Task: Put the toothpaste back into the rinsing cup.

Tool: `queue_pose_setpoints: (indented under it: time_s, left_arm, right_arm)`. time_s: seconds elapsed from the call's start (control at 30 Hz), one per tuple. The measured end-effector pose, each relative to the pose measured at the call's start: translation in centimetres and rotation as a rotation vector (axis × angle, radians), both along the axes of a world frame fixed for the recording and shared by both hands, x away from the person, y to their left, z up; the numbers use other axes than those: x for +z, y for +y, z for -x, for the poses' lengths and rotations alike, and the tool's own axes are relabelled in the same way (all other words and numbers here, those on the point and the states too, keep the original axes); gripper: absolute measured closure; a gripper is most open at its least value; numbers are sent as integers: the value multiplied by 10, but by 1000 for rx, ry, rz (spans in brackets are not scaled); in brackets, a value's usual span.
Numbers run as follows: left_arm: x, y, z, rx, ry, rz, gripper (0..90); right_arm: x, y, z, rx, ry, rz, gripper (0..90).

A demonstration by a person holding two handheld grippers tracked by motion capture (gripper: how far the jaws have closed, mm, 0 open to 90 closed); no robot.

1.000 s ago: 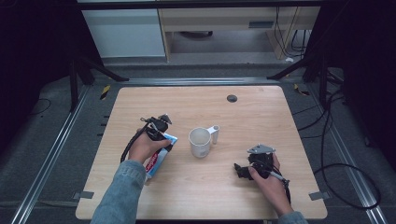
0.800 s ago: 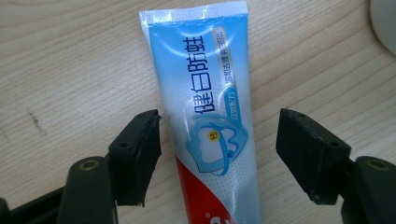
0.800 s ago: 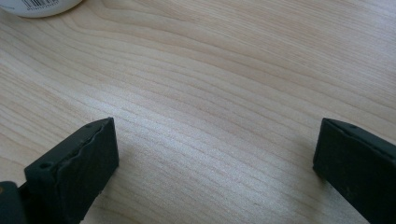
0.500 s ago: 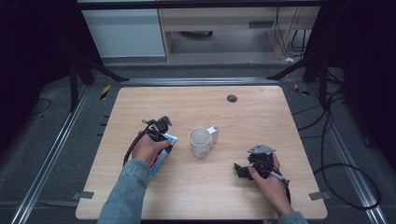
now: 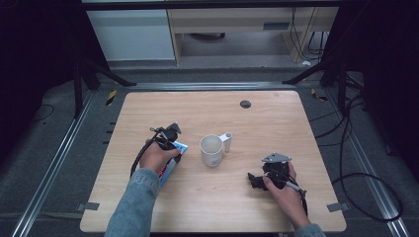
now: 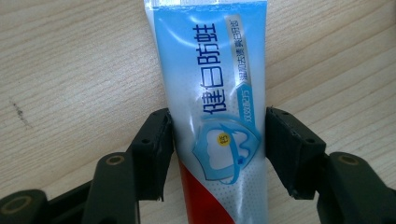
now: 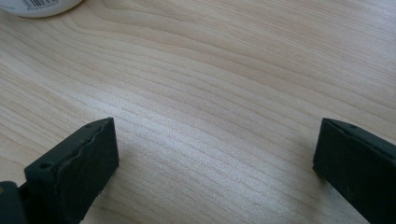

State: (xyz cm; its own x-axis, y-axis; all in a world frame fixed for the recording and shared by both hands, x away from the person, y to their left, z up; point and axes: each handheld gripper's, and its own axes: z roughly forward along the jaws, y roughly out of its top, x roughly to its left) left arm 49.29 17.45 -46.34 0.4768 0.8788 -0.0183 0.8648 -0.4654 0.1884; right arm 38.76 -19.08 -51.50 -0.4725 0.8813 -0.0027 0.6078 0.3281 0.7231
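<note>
A blue, white and red toothpaste tube (image 6: 219, 70) lies flat on the wooden table (image 5: 276, 118), left of a white mug (image 5: 211, 149). My left gripper (image 6: 217, 126) is over the tube, one black jaw pressed against each side of it, shut on it. In the high view the left gripper (image 5: 170, 140) sits above the tube (image 5: 173, 160), with the hand covering part of the tube. My right gripper (image 5: 254, 180) rests low at the front right with its jaws wide open over bare wood (image 7: 215, 135). The mug's (image 7: 42, 7) base edge shows far off in the right gripper view.
A small black round disc (image 5: 245, 104) sits near the table's far edge. Dark floor with cables, metal rails and tripod legs surrounds the table. White cabinets stand beyond the far side.
</note>
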Motion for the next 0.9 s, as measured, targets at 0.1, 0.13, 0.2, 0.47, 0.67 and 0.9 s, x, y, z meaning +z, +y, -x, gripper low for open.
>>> queue_pose_setpoints:
  time_s: [0.1,0.13,0.2,0.47,0.67,0.9]
  left_arm:
    - [-1,-1,0,1,0,-6,430]
    - [-2,-2,0,1,-2,-11,432]
    - [-2,-2,1,1,-3,-14,433]
    - [-3,-4,1,-12,1,-28,455]
    - [-1,-4,4,-34,-25,-29,550]
    - [3,-6,9,-44,-51,-33,673]
  right_arm:
    - [0,0,0,0,0,0,3]
    - [0,0,0,0,0,0,4]
    - [0,0,0,0,0,0,3]
    - [0,0,0,1,-1,0,3]
    - [0,0,0,3,-2,1,3]
    - [0,0,0,3,-1,0,3]
